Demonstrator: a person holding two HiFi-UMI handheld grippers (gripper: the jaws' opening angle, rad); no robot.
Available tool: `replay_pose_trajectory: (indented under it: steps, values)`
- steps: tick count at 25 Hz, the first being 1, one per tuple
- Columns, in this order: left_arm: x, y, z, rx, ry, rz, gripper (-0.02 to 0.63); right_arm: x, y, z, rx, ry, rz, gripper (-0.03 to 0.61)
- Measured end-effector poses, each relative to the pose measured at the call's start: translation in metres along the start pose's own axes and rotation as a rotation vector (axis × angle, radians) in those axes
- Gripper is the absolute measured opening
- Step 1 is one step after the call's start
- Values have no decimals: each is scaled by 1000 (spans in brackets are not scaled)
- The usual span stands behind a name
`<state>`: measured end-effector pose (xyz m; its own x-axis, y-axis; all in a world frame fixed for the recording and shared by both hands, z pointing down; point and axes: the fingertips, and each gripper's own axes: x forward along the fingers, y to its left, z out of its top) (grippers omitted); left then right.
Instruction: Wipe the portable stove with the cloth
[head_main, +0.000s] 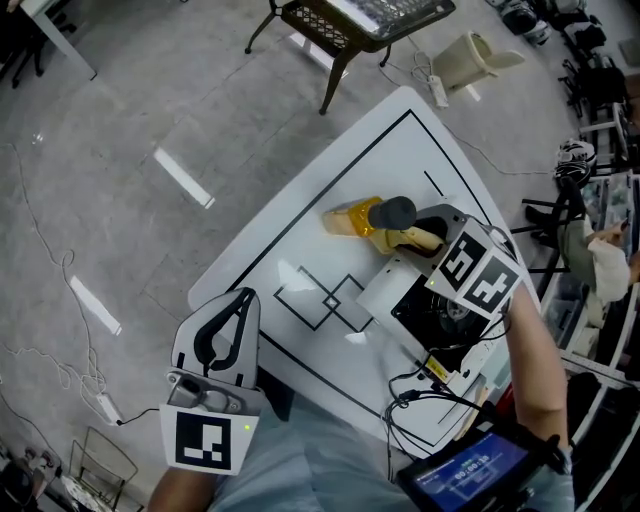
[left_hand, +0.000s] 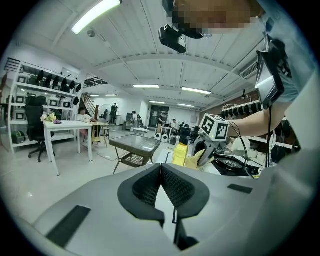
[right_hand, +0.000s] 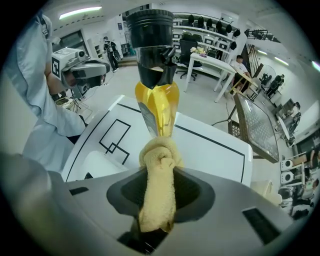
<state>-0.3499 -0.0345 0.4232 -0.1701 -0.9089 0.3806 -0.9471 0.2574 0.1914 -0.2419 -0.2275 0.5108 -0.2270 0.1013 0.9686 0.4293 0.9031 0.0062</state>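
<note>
Right tongs (right_hand: 159, 199) clamp yellow cloth (right_hand: 160, 162) before bottle (right_hand: 158, 100), its label seemingly unreadable.

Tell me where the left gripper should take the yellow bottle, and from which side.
Probably the yellow body of the bottle, just below the black cap, jaws level: it stands upright, so its sides are exposed. Come from the open table side, because the right gripper, shut on the cloth, hangs on the side toward the stove.

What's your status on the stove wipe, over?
Left claw shut, empty, away from stove. Right claw shut on cloth, by stove's far end. Bottle stands close ahead of cloth.
</note>
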Motion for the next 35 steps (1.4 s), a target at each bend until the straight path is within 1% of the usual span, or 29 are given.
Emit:
replay_pose_trajectory:
  steps: [6, 22, 29, 35]
  values:
    - [-12, 0, 2, 2, -13, 8, 18, 0, 16, 8, 0, -9, 10, 140]
    - [-70, -6, 1, 13, -65, 43, 18, 5, 81, 36, -29, -32, 38, 138]
    - [-111, -15, 4, 13, -108, 83, 18, 0, 117, 50, -53, -59, 38, 138]
    - [-152, -28, 9, 36, -164, 105, 19, -17, 165, 62, -72, -111, 84, 138]
